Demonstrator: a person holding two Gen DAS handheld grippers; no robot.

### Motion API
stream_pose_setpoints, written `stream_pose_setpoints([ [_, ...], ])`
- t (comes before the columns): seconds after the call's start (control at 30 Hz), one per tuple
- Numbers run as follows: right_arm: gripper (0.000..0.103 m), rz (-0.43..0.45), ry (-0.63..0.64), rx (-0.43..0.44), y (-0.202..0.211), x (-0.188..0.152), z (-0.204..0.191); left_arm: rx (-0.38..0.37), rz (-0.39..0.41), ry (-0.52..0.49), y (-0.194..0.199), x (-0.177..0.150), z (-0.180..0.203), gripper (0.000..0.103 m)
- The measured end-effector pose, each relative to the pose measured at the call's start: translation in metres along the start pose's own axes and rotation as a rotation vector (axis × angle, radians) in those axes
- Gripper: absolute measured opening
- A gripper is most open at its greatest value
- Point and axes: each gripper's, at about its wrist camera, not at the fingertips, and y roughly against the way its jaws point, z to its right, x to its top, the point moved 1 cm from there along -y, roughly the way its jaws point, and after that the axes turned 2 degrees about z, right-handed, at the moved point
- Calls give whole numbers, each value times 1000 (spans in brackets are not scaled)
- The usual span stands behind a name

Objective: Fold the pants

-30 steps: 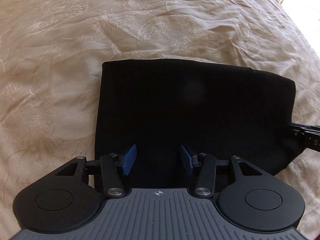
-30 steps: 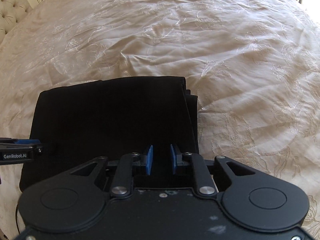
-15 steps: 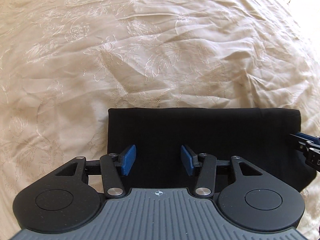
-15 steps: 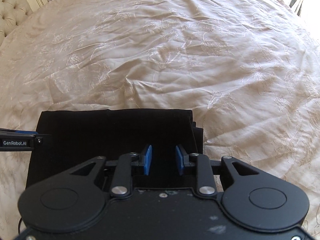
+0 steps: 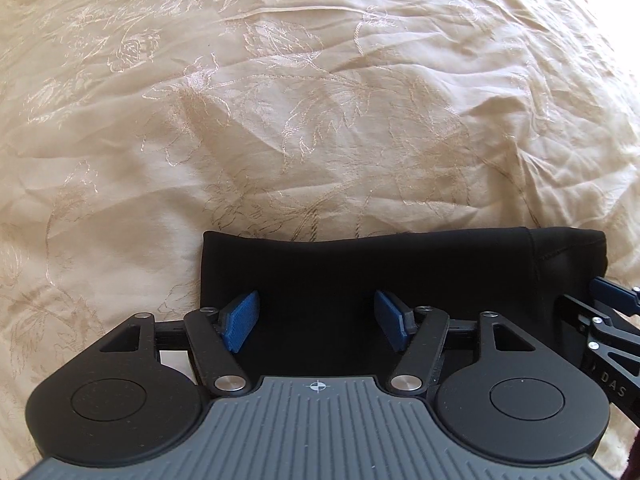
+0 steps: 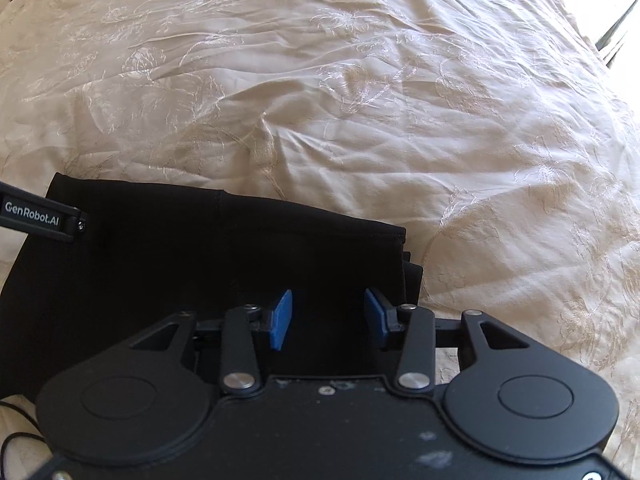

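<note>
**Both tools letting go over a folded black bundle**

The left tool (image 5: 316, 322) hangs above the near half of the pants (image 5: 360, 280), its jaws opening, blue pads well apart with only dark cloth below them and nothing pinched. The right tool (image 6: 327, 322) points down over the right end of the same pants (image 6: 200, 260); its jaws are opening too, and the pads press on nothing.

The pants lie as a compact black rectangle on the cream embroidered bedspread (image 5: 320, 120), near the lower part of both views. At the right end, stacked layer edges show stepped one behind another, so the bundle is already several layers thick.

Judging by the look, the cloth is soft, limp and light, likely a stretchy knit: it will sag and slide layer on layer if lifted by one point. A sensible hold would be at the two corners of one short edge, pinching all layers together, one tool at each corner. The smooth bedspread may let the bundle drag, not lift.

Writing: "GenRobot.AI" in white on the left tool's finger in the right wrist view; "DAS" on the right tool's body in the left wrist view.
</note>
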Motion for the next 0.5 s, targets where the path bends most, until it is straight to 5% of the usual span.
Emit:
stream_pose_setpoints([
  [0.27,44,22,26,4,8,-6,-2,21,39,-31,9,-11,6,68],
  [0.5,51,75,69,4,26,-28,0,87,97,-141,30,-69,1,77],
])
